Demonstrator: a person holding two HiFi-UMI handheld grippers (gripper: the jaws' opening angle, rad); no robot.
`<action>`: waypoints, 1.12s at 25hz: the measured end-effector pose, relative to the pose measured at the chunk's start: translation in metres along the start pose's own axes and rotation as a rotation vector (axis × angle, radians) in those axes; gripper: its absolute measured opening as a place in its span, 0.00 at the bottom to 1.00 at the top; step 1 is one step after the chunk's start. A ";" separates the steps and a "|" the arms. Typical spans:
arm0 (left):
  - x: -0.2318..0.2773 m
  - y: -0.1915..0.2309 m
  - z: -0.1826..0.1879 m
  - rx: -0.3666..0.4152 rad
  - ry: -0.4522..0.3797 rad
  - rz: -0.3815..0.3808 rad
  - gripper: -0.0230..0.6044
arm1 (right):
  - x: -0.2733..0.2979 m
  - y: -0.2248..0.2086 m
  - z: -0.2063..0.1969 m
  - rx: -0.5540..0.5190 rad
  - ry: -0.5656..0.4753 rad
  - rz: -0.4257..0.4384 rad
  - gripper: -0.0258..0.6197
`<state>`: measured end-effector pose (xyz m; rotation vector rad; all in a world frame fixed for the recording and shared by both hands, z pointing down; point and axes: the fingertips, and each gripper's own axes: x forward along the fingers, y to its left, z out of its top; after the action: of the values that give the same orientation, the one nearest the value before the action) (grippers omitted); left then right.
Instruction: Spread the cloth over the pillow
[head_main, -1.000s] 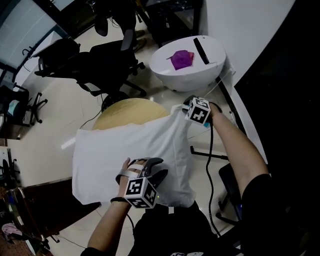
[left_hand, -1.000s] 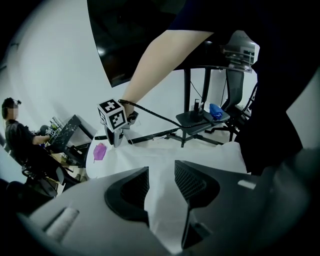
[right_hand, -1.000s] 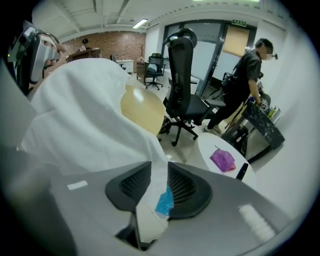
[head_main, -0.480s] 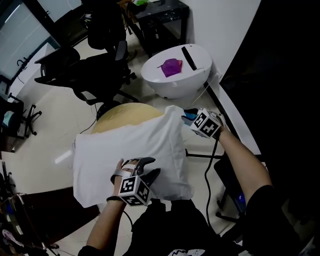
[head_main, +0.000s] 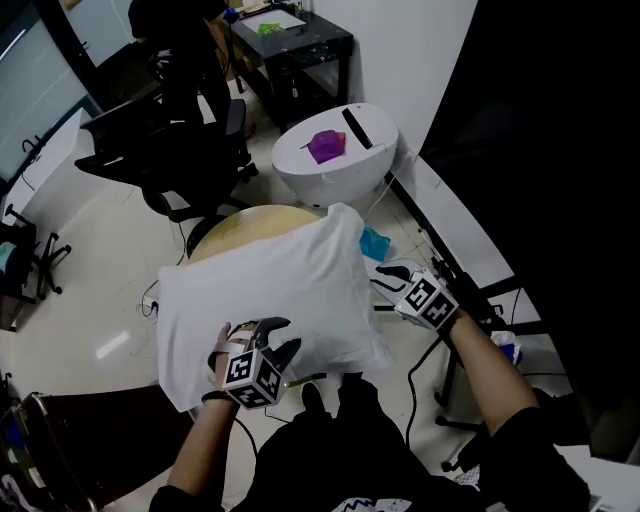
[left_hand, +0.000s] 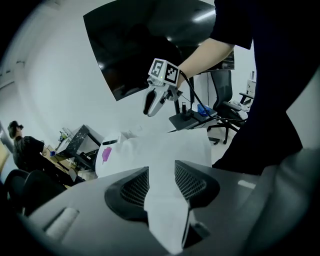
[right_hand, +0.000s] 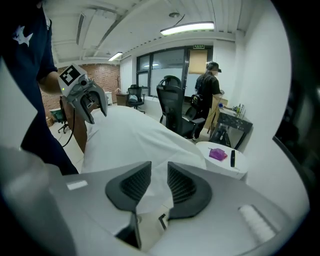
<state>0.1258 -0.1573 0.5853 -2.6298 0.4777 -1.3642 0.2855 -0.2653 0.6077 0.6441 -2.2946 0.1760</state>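
Note:
A white cloth (head_main: 275, 290) lies over the pillow, which rests on a round wooden table (head_main: 250, 215); the pillow itself is hidden under the cloth. My left gripper (head_main: 265, 330) sits at the cloth's near edge. In the left gripper view its jaws (left_hand: 161, 172) are shut on a fold of the cloth (left_hand: 165, 200), which fills the gap. My right gripper (head_main: 385, 280) hangs just off the pillow's right side, apart from the cloth. It stands open, with nothing between its pads (right_hand: 159, 172), and shows raised in the left gripper view (left_hand: 156, 106).
A white round stand (head_main: 300, 170) behind the table carries a purple item (head_main: 325, 147) and a black remote (head_main: 356, 127). Black office chairs (head_main: 170, 150) stand at the back left. A blue object (head_main: 374, 243) and cables lie on the floor right of the table. A person (right_hand: 209, 85) stands far off.
My right gripper has left the cloth's far right corner and come back to the pillow's right side. The corner has dropped flat. My left gripper keeps its hold on the near edge.

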 end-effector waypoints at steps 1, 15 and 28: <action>-0.006 -0.005 -0.005 0.004 -0.002 0.001 0.28 | -0.005 0.010 -0.003 0.008 0.004 -0.014 0.22; -0.040 -0.068 -0.109 -0.007 0.136 0.067 0.28 | -0.011 0.146 -0.070 -0.076 0.170 -0.083 0.30; -0.010 -0.077 -0.157 0.033 0.349 0.139 0.26 | 0.010 0.174 -0.131 -0.227 0.288 -0.132 0.22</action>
<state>0.0094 -0.0780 0.6889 -2.2870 0.6585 -1.7715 0.2742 -0.0782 0.7197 0.6069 -1.9530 -0.0525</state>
